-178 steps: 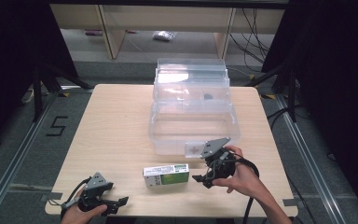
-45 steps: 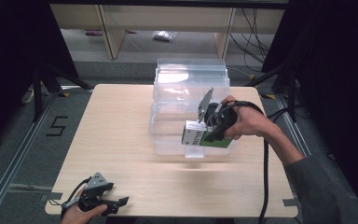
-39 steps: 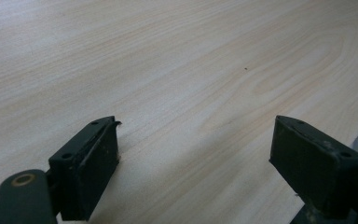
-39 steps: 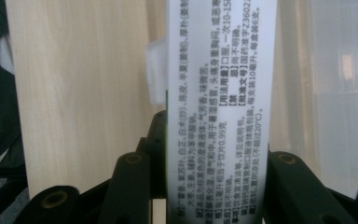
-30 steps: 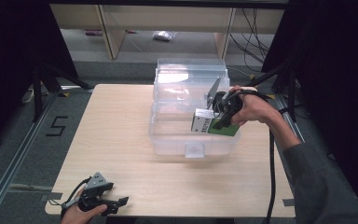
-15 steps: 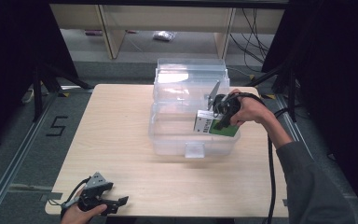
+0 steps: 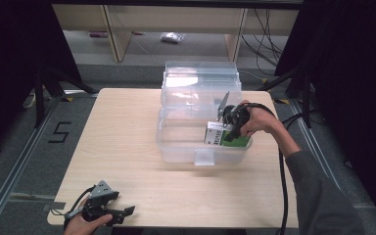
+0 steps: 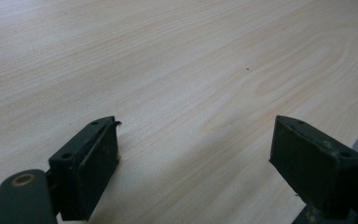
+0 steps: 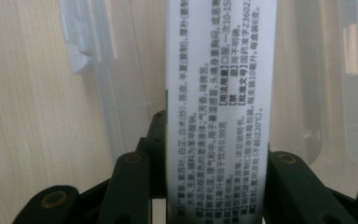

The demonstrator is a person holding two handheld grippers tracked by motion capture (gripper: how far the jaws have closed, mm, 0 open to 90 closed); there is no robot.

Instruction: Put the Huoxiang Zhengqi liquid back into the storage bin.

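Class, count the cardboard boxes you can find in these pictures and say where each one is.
1. The green and white box is clamped in the right gripper, inside the clear plastic bin on the table. The bin's walls blur its far half, so another could be hidden.

My right gripper (image 7: 229,128) is clamping its jaws on the narrow sides of the box (image 7: 218,134), with my right hand (image 7: 254,121) wrapping the body and my forearm reaching in from the lower right, sleeve bent at the elbow. My left gripper (image 7: 108,211) is lying low at the near left edge, my left hand (image 7: 85,224) gripping it, jaws standing wide apart and holding nothing.
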